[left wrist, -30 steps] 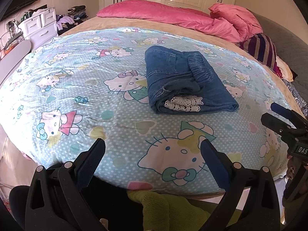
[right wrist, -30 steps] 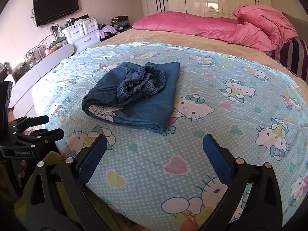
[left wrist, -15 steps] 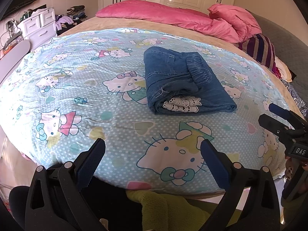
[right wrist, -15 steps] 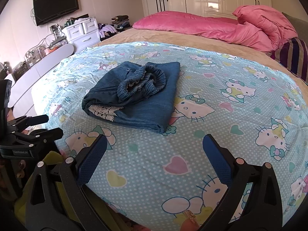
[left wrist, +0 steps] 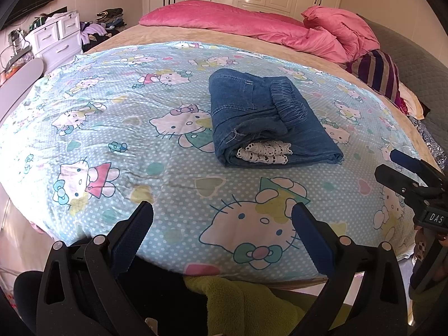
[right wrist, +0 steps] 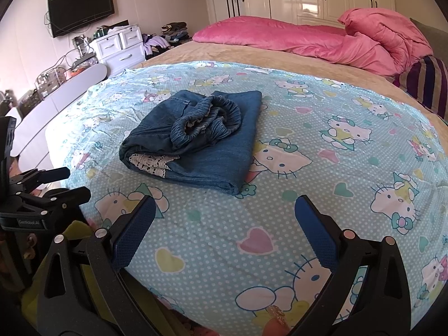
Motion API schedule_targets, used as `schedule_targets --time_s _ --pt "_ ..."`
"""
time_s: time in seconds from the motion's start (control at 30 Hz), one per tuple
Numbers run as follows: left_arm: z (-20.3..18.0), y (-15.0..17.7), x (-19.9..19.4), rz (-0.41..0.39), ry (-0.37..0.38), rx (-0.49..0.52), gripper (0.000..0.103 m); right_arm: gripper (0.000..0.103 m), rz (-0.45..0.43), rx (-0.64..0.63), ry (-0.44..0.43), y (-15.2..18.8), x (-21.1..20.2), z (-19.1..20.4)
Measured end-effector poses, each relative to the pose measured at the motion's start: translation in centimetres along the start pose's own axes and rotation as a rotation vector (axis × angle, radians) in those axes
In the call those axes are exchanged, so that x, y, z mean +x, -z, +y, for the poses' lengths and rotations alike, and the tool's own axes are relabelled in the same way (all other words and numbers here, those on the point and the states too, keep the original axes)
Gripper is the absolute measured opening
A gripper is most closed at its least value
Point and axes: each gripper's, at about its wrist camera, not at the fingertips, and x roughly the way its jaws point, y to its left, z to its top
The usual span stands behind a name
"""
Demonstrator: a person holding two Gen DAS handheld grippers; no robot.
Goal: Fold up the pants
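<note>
The blue denim pants (left wrist: pixel 266 120) lie folded in a compact bundle on the light-blue cartoon-cat sheet (left wrist: pixel 117 128), with white lace trim showing at the near end and the gathered waistband on top. They also show in the right wrist view (right wrist: pixel 201 142). My left gripper (left wrist: pixel 221 218) is open and empty at the near edge of the bed, well short of the pants. My right gripper (right wrist: pixel 224 212) is open and empty, also back at the near edge. Each gripper shows at the side of the other's view.
A pink duvet (left wrist: pixel 252 25) and a striped pillow (left wrist: pixel 378 72) lie at the far end of the bed. White drawers (right wrist: pixel 120 44) and a wall TV (right wrist: pixel 81 7) stand to the left. A yellow-green cloth (left wrist: pixel 246 302) lies below the bed edge.
Both grippers have drifted very slightly; the pants have not moved and nothing was grasped or released.
</note>
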Motion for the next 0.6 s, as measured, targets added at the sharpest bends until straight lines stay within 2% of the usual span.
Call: schedule_targets --time_s 0.6 --pt "0.08 -0.12 -0.29 0.004 0.003 -0.002 0.099 0.094 0.005 0.005 0.006 -0.10 -0.02 -0.32"
